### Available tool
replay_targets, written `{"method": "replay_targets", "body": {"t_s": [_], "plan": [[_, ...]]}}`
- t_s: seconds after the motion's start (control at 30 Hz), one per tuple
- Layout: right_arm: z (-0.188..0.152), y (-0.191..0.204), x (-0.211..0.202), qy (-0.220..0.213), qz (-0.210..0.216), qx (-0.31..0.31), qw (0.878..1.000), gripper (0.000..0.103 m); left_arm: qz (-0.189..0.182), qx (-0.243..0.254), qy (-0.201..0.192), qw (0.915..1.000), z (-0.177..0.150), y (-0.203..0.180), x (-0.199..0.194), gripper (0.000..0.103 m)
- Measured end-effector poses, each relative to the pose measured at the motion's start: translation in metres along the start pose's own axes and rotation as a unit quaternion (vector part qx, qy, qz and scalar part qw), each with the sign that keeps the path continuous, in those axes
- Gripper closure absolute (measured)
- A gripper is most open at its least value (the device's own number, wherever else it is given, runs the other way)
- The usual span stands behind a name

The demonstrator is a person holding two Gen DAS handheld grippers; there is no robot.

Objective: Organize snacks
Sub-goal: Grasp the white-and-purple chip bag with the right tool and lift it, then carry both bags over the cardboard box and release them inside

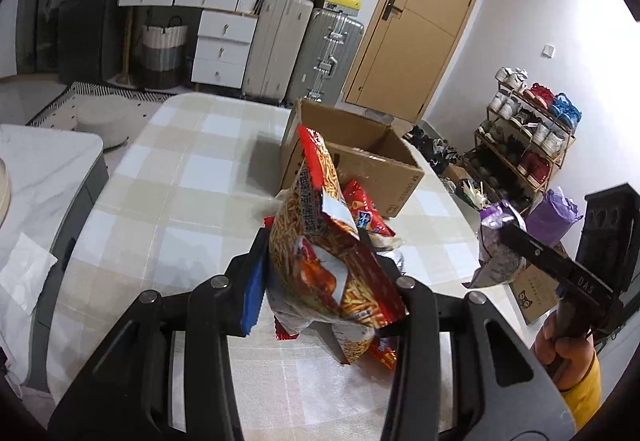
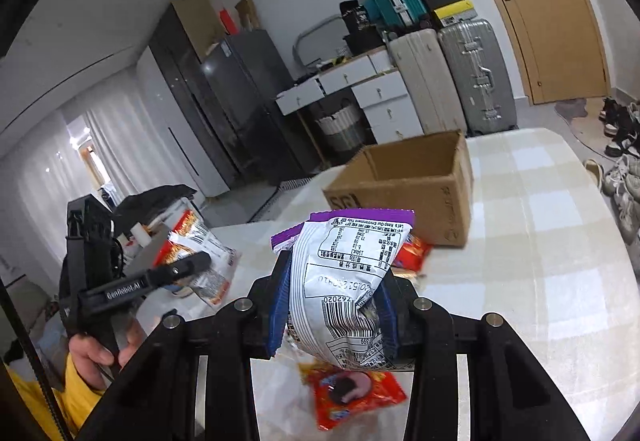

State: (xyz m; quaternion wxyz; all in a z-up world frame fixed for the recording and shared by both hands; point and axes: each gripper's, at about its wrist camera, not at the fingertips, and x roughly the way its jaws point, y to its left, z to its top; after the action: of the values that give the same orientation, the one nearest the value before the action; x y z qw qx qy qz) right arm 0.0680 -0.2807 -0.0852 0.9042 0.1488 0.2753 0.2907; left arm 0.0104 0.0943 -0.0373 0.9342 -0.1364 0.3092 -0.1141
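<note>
Left gripper [image 1: 316, 265] clenched on a red noodle-snack bag [image 1: 320, 241], lifted above the table [image 1: 168, 177]. Right gripper [image 2: 334, 305] clenched on a purple-edged white bag [image 2: 344, 281], barcode side up. Cardboard box [image 2: 416, 177] open near the table's far edge. Right wrist view only: red cookie packet [image 2: 352, 397] beneath the jaws; "GenRobot.AI" on the left gripper. Left wrist view only: shoe rack [image 1: 524, 145].

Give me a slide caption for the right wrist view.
Right claw grips a purple-and-white snack bag above the checked table, cardboard box ahead.
</note>
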Motion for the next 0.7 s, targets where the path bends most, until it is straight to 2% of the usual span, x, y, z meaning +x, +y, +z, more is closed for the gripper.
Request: {"method": "replay_targets", "body": {"t_s": [0.17,0.33,0.53,0.7], "plan": [[0.022,0.017,-0.007,-0.014,0.020,-0.005,1.000,0.064,-0.014,0.024,-0.013,0.9995,0.009,-0.015,-0.024,0.066],[0.054,0.038,-0.008,-0.015,0.030,-0.032,0.999,0.064,-0.022,0.042,-0.032,0.9984,0.033,-0.029,-0.043,0.066],[0.095,0.043,0.004,-0.015,0.030,-0.033,0.999,0.064,-0.038,0.073,-0.043,0.9957,0.082,-0.050,-0.051,0.066],[0.134,0.038,0.026,-0.015,0.007,-0.044,0.999,0.064,-0.084,0.066,-0.027,0.9939,0.130,-0.058,-0.034,0.066]]}}
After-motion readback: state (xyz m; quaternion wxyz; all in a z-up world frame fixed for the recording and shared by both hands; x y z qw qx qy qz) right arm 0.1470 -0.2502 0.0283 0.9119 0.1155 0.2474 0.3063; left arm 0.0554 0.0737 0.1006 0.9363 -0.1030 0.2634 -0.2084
